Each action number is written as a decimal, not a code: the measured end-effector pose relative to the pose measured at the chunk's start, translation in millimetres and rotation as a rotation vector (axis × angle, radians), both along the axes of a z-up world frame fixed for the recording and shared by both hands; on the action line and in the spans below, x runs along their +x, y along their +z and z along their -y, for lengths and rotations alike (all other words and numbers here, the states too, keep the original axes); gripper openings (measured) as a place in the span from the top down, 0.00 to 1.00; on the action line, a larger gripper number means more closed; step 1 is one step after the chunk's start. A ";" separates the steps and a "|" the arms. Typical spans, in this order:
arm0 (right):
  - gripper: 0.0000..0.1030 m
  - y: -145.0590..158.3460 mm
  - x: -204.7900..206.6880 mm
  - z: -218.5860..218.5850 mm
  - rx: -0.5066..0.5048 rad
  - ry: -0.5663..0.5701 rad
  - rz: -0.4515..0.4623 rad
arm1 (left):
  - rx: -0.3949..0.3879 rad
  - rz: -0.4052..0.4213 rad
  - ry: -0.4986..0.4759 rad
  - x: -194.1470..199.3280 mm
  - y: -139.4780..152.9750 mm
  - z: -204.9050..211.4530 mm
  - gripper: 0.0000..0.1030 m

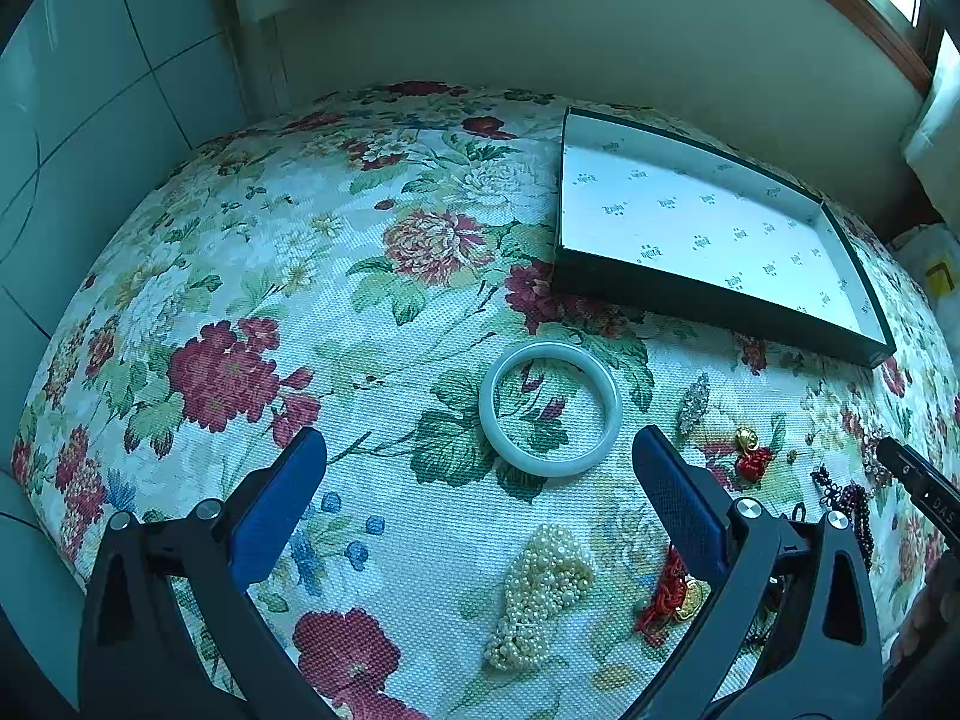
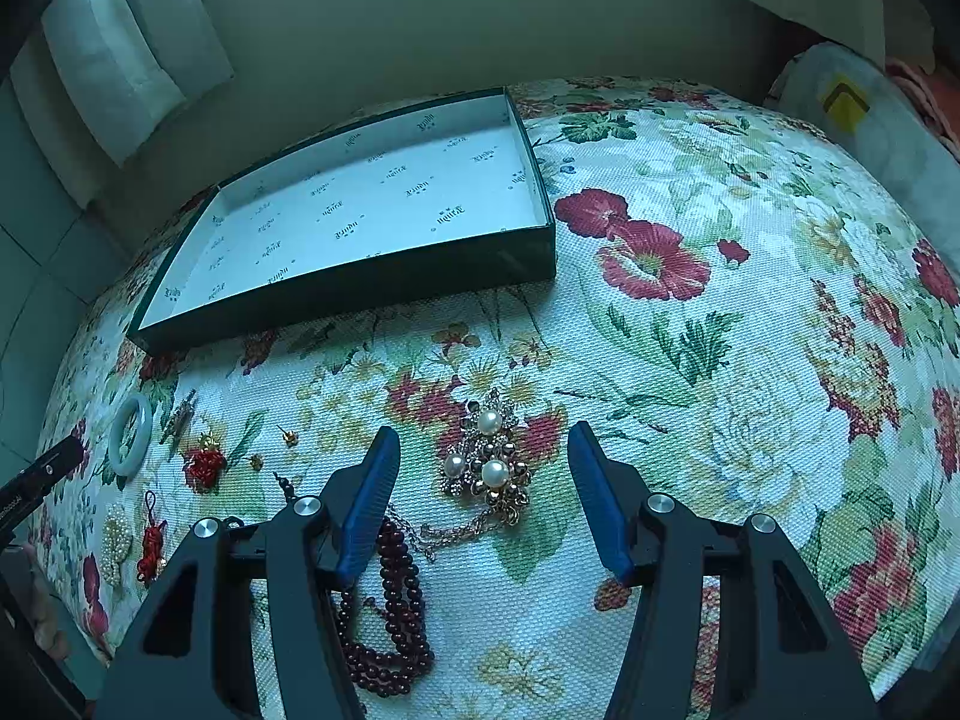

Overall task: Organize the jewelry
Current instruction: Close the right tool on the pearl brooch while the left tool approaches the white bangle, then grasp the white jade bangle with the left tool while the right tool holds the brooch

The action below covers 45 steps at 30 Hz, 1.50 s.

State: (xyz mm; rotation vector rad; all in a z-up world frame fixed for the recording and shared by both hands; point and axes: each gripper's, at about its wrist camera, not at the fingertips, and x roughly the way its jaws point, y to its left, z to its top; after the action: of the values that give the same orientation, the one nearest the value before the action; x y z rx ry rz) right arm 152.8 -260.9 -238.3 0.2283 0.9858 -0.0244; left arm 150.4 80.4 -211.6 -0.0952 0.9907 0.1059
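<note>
Both grippers hovering spread over the floral tablecloth (image 1: 252,276), nothing gripped.

Left gripper (image 1: 480,456) is sitting wide apart, near side of the dark box (image 1: 714,300), with the jade bangle (image 1: 549,408) lying flat between its fingers and the pearl strand (image 1: 543,594) nearer the camera. Right gripper (image 2: 483,450) is also splayed, framing the pearl brooch (image 2: 489,462); garnet bead necklace (image 2: 393,618) is lying beside its left finger.
</note>
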 end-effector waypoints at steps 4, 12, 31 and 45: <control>0.52 -5.1 5.8 -1.7 0.012 0.011 -0.010 | 0.000 -0.015 0.001 2.5 -4.9 -1.5 0.02; 0.69 -8.2 7.4 -6.0 -0.041 0.023 -0.014 | -0.003 -0.028 0.007 4.3 -9.3 -4.2 0.02; 0.75 -5.3 5.6 -7.6 -0.042 0.023 0.011 | -0.018 -0.039 -0.045 21.6 -16.7 14.6 0.02; 0.75 -6.2 7.0 -4.7 -0.019 0.017 0.011 | 0.011 -0.076 -0.105 40.7 -41.3 31.1 0.21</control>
State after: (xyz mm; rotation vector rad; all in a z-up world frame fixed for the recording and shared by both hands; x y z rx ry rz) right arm 159.8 -256.1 -244.5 0.2020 0.9764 -0.0167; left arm 191.1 49.3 -253.0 -0.0289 1.0693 0.0192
